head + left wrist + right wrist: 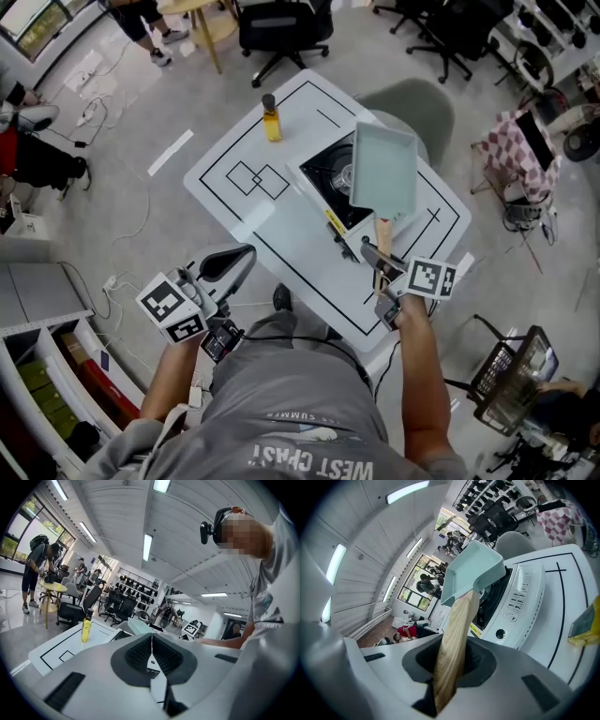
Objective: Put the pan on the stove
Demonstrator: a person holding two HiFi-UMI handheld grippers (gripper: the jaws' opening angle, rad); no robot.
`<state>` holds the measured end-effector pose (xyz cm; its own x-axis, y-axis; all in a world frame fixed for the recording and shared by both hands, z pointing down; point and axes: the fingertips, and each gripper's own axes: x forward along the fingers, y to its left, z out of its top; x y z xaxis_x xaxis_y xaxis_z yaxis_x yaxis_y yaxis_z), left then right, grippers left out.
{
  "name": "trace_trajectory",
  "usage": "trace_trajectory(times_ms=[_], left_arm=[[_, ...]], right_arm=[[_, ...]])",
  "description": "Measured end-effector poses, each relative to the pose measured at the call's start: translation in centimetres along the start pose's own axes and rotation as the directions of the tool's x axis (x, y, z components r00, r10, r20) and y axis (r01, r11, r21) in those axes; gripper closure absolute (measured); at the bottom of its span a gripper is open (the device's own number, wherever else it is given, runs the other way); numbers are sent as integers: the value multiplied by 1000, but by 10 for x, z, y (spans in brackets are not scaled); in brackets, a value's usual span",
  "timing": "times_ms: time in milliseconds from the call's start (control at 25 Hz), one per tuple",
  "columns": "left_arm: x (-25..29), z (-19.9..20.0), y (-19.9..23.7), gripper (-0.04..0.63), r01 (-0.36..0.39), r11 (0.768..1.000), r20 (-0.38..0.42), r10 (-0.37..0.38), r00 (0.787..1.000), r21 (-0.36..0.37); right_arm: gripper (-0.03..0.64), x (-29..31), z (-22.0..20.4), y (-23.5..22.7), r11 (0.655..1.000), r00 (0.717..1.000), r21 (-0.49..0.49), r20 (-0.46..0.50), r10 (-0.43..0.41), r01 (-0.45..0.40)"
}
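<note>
Step in hand: placing, w/ the pan in the air. Right gripper [373, 255] has its jaws pinching the pan's wooden handle [454, 644] near the end, grip looks firm. Pan [382, 169] hangs over the right part of the stove [323, 173], tipped, far edge up. It seems clear of the burner, but head view alone can't confirm no contact. In the right gripper view the pan [471, 569] sits above and a bit left of the burner well, w/ the stove's [513, 602] knob panel just below it.

Left gripper [151, 656]: jaws pressed together, nothing btwn them. It's held low at the counter's [281, 248] near edge, well apart from the stove, so prob. not needed here. Bottle [271, 119] stands at the far side, out of the way.

Next move, as I judge it:
- level the pan
- shift it left to centre on the burner
- lower till the base rests flat on the supports
- only then open the jaws and back off along the handle line

Risk: long handle + end grip means the pan may swing or land off-centre and tip.
</note>
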<state>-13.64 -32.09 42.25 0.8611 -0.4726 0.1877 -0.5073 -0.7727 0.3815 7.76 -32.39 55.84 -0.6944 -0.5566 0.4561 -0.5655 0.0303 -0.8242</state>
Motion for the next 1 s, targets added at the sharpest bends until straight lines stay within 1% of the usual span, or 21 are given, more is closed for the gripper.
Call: trace_trajectory(times_ms=[400, 800, 1000], left_arm=[[-16, -19, 8, 597, -22, 999, -6, 22, 1000, -33], [-16, -30, 17, 597, -17, 998, -14, 16, 1000, -53], [-18, -32, 22, 597, -24, 998, -18, 23, 1000, -63]], right_arm=[[549, 26, 2, -18, 999, 999, 20, -10, -30, 30], [549, 44, 9, -40, 996, 997, 50, -15, -72, 73], [549, 52, 13, -48, 994, 995, 37, -23, -98, 99]])
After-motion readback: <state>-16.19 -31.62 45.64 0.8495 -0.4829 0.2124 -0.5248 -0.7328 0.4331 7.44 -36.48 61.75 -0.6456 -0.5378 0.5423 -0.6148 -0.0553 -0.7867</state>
